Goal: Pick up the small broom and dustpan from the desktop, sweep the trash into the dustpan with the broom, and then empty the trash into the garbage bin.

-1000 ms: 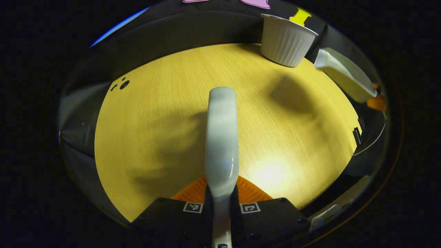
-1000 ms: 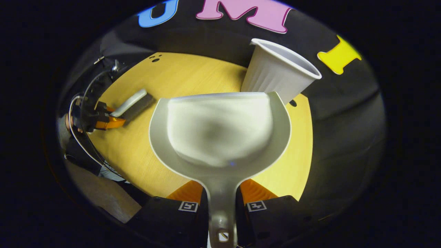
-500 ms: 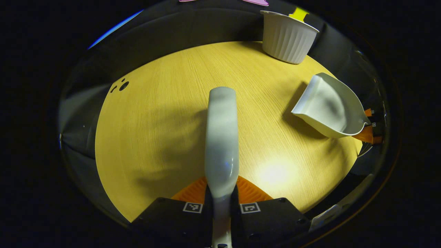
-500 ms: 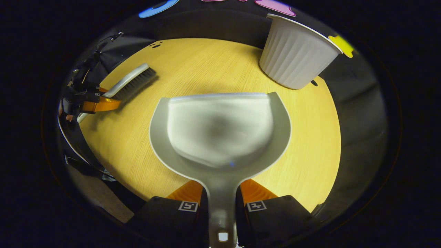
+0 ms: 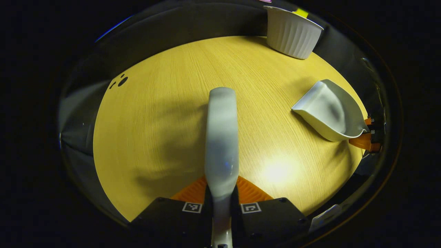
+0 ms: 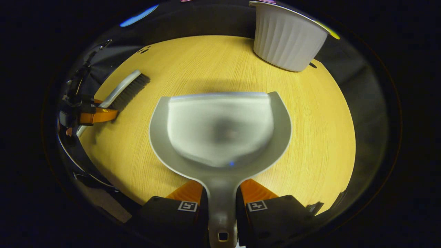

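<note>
Left gripper [image 5: 221, 203] pinches the broom [image 5: 221, 137], right gripper [image 6: 222, 206] the dustpan [image 6: 220, 131]; apparently empty, it could clip the far bin [image 6: 286, 38].

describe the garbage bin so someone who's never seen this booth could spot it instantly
Start from the round yellow wooden desktop; follow it to its far edge, by the booth's black wall. There stands the garbage bin, upright, open-topped, white, with ribbed sides that narrow toward its base. The dustpan and small broom are low, handled tools.
</note>
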Motion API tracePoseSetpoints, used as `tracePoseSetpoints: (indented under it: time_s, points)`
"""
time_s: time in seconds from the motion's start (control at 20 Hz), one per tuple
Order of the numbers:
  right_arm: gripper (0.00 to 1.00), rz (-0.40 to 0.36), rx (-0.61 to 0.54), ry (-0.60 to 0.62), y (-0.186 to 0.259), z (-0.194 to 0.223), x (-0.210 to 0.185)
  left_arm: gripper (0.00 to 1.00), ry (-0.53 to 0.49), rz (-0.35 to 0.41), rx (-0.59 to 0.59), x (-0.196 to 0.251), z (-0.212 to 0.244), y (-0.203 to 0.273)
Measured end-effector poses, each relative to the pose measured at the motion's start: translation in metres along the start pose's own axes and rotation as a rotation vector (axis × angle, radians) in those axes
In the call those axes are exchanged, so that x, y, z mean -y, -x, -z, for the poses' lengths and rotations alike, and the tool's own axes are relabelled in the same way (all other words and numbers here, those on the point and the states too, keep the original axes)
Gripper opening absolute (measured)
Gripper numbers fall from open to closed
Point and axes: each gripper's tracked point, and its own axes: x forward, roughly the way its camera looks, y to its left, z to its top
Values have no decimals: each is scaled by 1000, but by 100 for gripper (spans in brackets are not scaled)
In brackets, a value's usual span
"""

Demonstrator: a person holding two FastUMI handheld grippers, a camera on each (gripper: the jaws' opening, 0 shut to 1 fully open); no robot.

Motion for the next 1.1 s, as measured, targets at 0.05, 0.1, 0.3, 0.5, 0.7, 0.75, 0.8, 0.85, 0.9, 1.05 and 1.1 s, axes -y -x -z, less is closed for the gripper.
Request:
tracePoseSetpoints:
  time_s: [0.05,0.1,0.3,0.5,0.7,0.75,0.8,0.85,0.9,1.05,1.1]
  points:
    - [42,2,-2,3,0,2,0,27,-4,3,-3,0,1,-1]
    - [38,2,0,8,1,3,1,27,-8,5,-5,0,1,0]
    - [39,-6,-3,2,3,2,-1,27,-13,-11,-19,-2,4,3]
    - [39,-23,30,-20,21,-2,0,34,-42,-45,4,-1,3,12]
    - [43,-42,91,1,58,-14,-2,39,-49,-70,45,-2,1,40]
    - [42,-49,111,-2,69,-20,-4,36,-45,-74,60,-1,0,48]
    - [46,-56,139,-8,82,-26,-5,32,-38,-83,79,-1,-3,58]
    - [38,-62,174,-12,95,-35,-6,32,-30,-92,109,-1,-7,69]
    - [42,-67,209,-16,106,-43,-7,32,-18,-103,154,0,-15,82]
    - [42,-68,373,-6,138,-83,-9,36,28,-111,333,7,-50,131]
    - [42,-70,431,-4,153,-97,-10,36,42,-106,410,11,-65,151]
